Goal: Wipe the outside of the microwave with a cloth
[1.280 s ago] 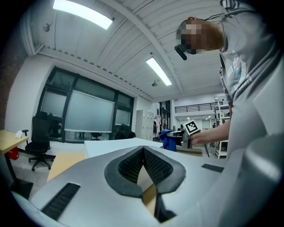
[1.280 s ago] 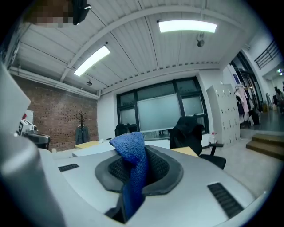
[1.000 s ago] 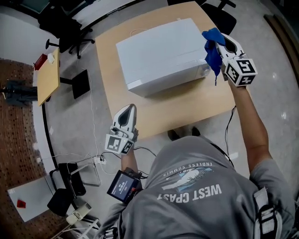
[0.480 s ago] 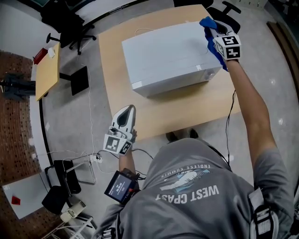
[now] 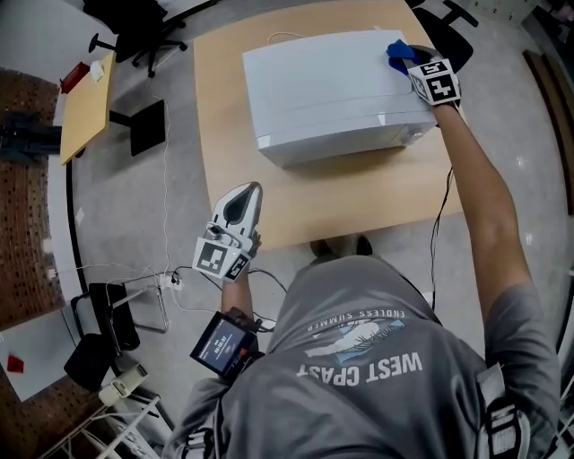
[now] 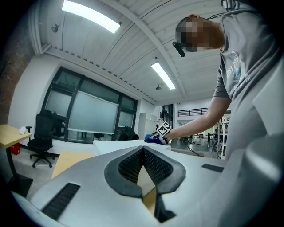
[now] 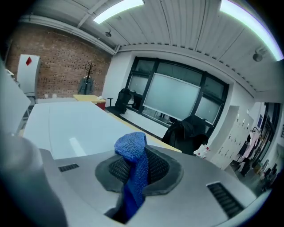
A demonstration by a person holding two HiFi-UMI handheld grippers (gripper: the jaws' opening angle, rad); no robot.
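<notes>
The white microwave [image 5: 332,90] stands on the wooden table [image 5: 359,202]. My right gripper [image 5: 408,56] is shut on a blue cloth [image 5: 397,52] and rests at the far right corner of the microwave's top; the cloth bunches up between its pads [image 7: 133,153]. The microwave's top [image 7: 66,126] spreads out to the left in the right gripper view. My left gripper [image 5: 240,208] is shut with nothing in it, held level off the table's near left edge. In the left gripper view the microwave [image 6: 128,144] and the right gripper [image 6: 162,131] show far ahead.
A smaller wooden desk [image 5: 85,112] and office chairs [image 5: 134,27] stand to the left. Cables and a power strip [image 5: 170,282] lie on the floor near the left gripper. A cable [image 5: 439,233] hangs off the table's right side.
My right gripper with the cloth has come down from beside the microwave's right end onto its top far right corner. The left gripper has barely moved.
</notes>
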